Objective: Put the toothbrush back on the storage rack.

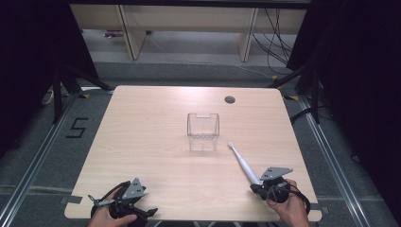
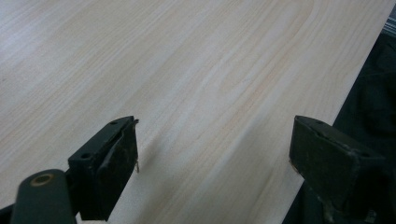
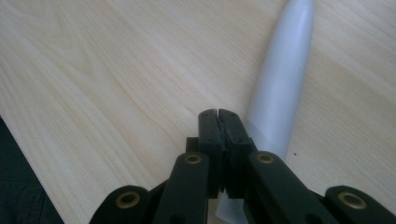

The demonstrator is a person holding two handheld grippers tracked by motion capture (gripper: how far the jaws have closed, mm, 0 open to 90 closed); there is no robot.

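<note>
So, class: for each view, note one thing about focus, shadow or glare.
High view: sharp, clear bin casts a faint shadow, dark surround. Left gripper view: fingers soft, wood grain crisp. Right gripper view: white toothbrush carries a soft highlight, near links blurred.

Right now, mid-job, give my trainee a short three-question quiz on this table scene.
1. True or false: the left gripper stands open over bare wood.
2. The right gripper is: A) wide open, B) shut beside the white toothbrush.
3. What is in the clear bin?

Key: 1 true. 2 B, though whether it grips the handle cannot be told. 3 Nothing visible; it looks empty, mid-table.
</note>
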